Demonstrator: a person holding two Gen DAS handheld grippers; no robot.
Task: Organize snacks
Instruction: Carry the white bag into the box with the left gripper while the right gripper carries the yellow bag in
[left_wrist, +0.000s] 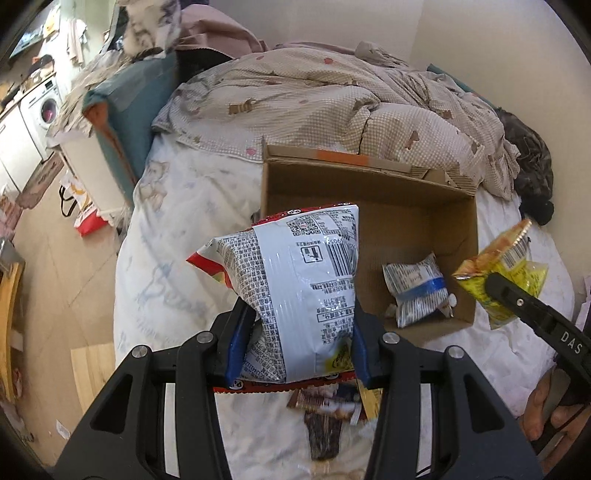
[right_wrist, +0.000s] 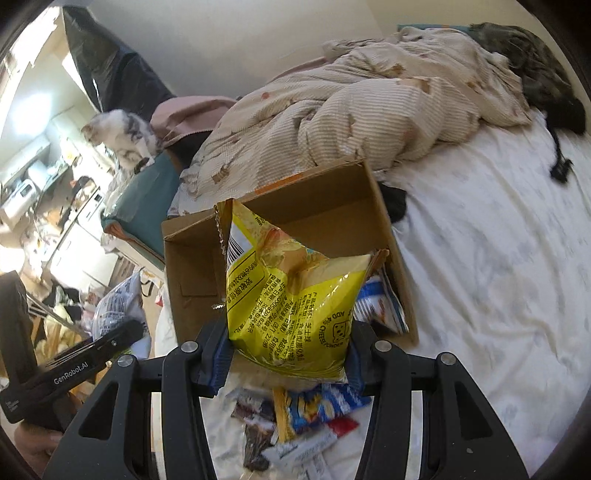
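Observation:
My left gripper (left_wrist: 299, 332) is shut on a white and red snack bag (left_wrist: 295, 288) and holds it above the bed, just left of an open cardboard box (left_wrist: 369, 192). My right gripper (right_wrist: 288, 354) is shut on a yellow snack bag (right_wrist: 291, 306) and holds it over the box's near edge (right_wrist: 280, 206). The yellow bag also shows in the left wrist view (left_wrist: 506, 273) at the box's right side. A blue and white snack packet (left_wrist: 417, 291) lies inside the box. Several small snack packets (right_wrist: 295, 421) lie on the sheet below my grippers.
A crumpled checked quilt (left_wrist: 314, 103) lies behind the box. A dark garment (right_wrist: 535, 74) lies at the far right of the bed. The bed's left edge drops to a wooden floor (left_wrist: 48, 266). A cat (right_wrist: 122, 136) sits on a teal cushion at the left.

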